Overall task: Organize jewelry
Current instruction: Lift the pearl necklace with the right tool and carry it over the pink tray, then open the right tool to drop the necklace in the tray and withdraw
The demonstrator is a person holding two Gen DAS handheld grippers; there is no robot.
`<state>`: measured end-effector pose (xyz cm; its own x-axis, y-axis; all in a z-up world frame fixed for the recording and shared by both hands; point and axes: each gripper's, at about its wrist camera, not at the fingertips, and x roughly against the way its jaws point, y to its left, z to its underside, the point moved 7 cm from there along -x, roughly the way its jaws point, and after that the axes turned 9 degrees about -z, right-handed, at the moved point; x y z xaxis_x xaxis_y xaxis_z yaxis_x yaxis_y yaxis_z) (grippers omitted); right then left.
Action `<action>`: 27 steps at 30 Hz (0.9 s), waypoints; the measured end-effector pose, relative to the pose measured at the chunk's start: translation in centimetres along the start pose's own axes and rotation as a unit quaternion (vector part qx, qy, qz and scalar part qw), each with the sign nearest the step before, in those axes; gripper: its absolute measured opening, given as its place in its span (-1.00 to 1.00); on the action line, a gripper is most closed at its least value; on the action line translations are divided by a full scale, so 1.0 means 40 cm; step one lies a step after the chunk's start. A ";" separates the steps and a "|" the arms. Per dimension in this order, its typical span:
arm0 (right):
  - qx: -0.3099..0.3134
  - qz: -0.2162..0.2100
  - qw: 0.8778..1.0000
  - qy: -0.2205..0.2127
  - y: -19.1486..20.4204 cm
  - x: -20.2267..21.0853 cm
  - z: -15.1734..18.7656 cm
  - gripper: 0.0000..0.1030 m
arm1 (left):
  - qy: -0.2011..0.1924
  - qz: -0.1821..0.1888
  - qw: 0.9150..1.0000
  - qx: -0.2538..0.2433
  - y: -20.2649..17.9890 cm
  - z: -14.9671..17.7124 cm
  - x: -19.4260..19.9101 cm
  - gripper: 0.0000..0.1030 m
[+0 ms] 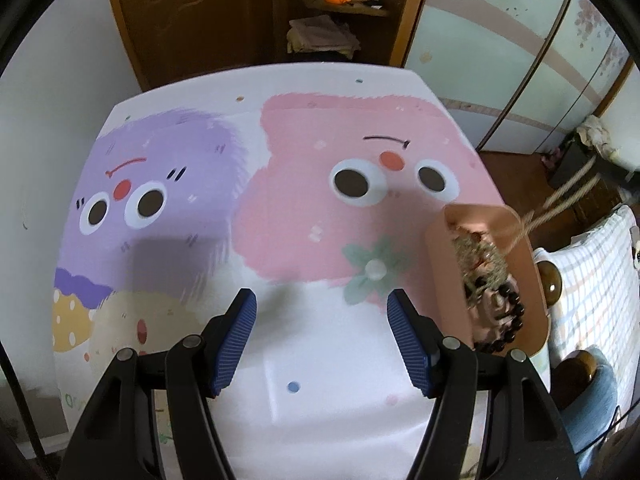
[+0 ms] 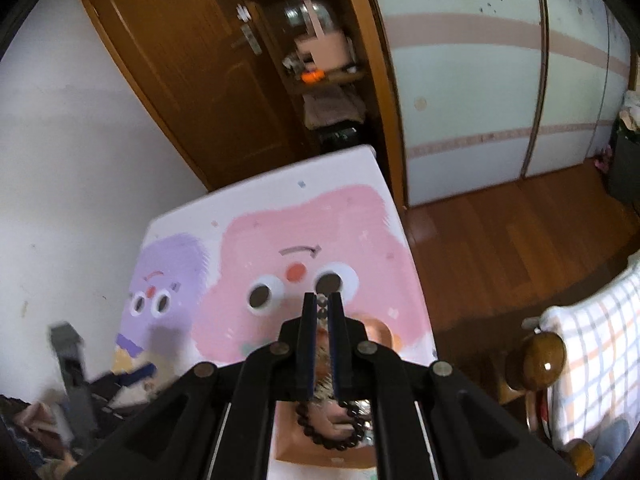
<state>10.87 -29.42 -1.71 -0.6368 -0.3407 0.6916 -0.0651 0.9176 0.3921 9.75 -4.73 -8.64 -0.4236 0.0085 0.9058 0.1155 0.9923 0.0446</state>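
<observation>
A pink tray (image 1: 438,240) sits at the table's right edge and holds a dark bead bracelet (image 1: 510,320) and a blurred tangle of chain (image 1: 480,256). A pale strand (image 1: 568,196) rises from the tangle up to the right. My left gripper (image 1: 322,312) is open and empty above the white part of the table, left of the tray. My right gripper (image 2: 322,304) is shut on a beaded strand (image 2: 321,307) and is above the tray (image 2: 304,448). The bracelet (image 2: 332,428) lies under it.
The table (image 1: 200,264) has a cartoon cover with a purple and a pink face. A brown door (image 2: 180,72) and shelves (image 1: 336,8) stand behind it. A checked cloth (image 1: 592,288) and wooden knobs (image 2: 536,360) are at the right.
</observation>
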 end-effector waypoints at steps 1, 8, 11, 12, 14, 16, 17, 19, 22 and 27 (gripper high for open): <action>0.001 0.008 1.000 0.004 -0.007 -0.009 0.011 -0.91 | -0.002 0.001 1.000 -0.002 -0.007 -0.005 0.002 0.29; -0.005 0.037 0.998 0.054 -0.053 -0.103 0.087 -0.90 | -0.011 0.000 1.000 -0.028 -0.063 -0.015 0.011 0.37; -0.010 0.043 0.996 0.078 -0.065 -0.136 0.112 -0.89 | -0.012 -0.002 0.999 -0.031 -0.070 -0.015 0.009 0.37; -0.013 0.046 0.995 0.086 -0.067 -0.146 0.120 -0.89 | -0.012 -0.002 0.999 -0.031 -0.071 -0.015 0.008 0.37; -0.015 0.048 0.994 0.099 -0.070 -0.158 0.131 -0.89 | -0.011 -0.003 0.999 -0.030 -0.071 -0.015 0.007 0.37; -0.021 0.044 0.993 0.110 -0.072 -0.169 0.143 -0.89 | -0.010 -0.003 1.000 -0.027 -0.070 -0.014 0.007 0.37; -0.024 0.039 0.992 0.115 -0.072 -0.172 0.149 -0.88 | -0.010 -0.003 1.000 -0.027 -0.069 -0.014 0.006 0.37; -0.024 0.039 0.992 0.119 -0.069 -0.176 0.157 -0.88 | -0.011 -0.003 1.000 -0.027 -0.068 -0.013 0.006 0.38; -0.018 0.040 0.992 0.122 -0.056 -0.175 0.168 -0.87 | -0.012 -0.006 1.000 -0.028 -0.067 -0.009 0.007 0.39; -0.013 0.026 0.992 0.119 -0.022 -0.164 0.194 -0.86 | -0.021 -0.014 0.999 -0.029 -0.059 0.001 0.019 0.42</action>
<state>9.15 -26.42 -11.29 -0.4383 -0.3351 0.8340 -0.0156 0.9306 0.3657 9.13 -7.07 -8.07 -0.4645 -0.0134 0.8855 0.1545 0.9833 0.0959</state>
